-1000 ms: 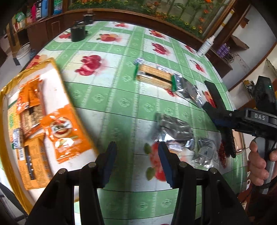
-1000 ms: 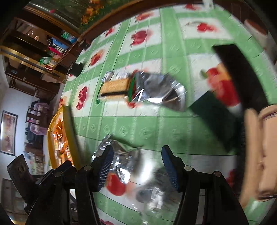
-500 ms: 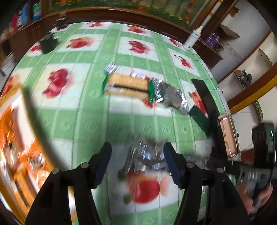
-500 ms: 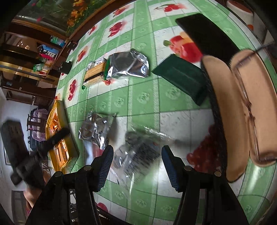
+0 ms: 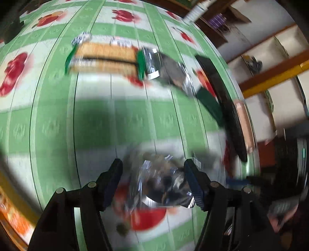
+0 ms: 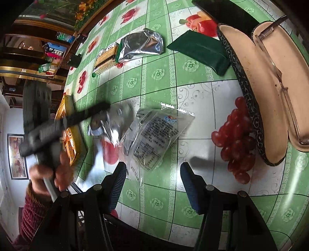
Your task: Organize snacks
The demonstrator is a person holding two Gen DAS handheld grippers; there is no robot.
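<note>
My left gripper (image 5: 154,183) is open, its jaws on either side of a crumpled silver snack packet (image 5: 164,183) lying on the green tablecloth; the view is blurred. In the right wrist view the left gripper (image 6: 104,110) hovers over that silver packet (image 6: 115,117). My right gripper (image 6: 153,179) is open and empty, just short of a clear printed snack bag (image 6: 156,135). A cracker pack (image 5: 104,58) and a silver bag (image 5: 164,65) lie farther off. A yellow tray (image 6: 71,123) with orange snacks sits at the left.
A dark green packet (image 6: 200,52) and a black flat object (image 6: 222,13) lie at the far right. An open glasses case (image 6: 258,92) with glasses lies at the right table edge. A wooden sideboard (image 6: 63,44) stands beyond the table.
My left gripper has swung right from the tray and come down over the crumpled silver packet. My right gripper has drawn back and turned towards the clear bag.
</note>
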